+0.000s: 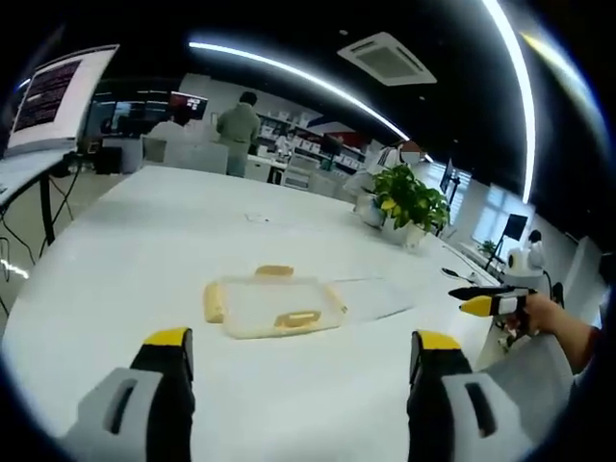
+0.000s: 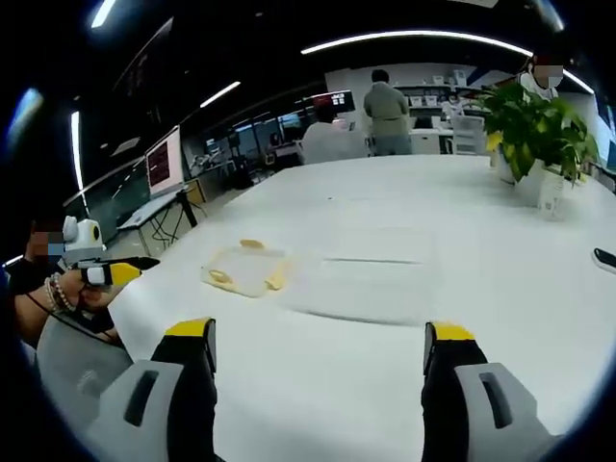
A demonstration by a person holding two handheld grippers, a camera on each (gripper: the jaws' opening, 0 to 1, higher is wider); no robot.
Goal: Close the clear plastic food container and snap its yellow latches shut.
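A clear plastic food container lies on the white table, ahead of my left gripper, which is open and holds nothing. Yellow latches sit along the container's edges. Its clear lid appears to lie flat on the table to the right. In the right gripper view the container lies far ahead to the left, its lid spread beside it. My right gripper is open and empty, well short of it. Each gripper also appears in the other's view, hand-held: right gripper, left gripper.
A potted plant stands at the table's far right, also seen as plant. A monitor is on a desk to the left. A person stands beyond the table. A dark object lies at the table's right edge.
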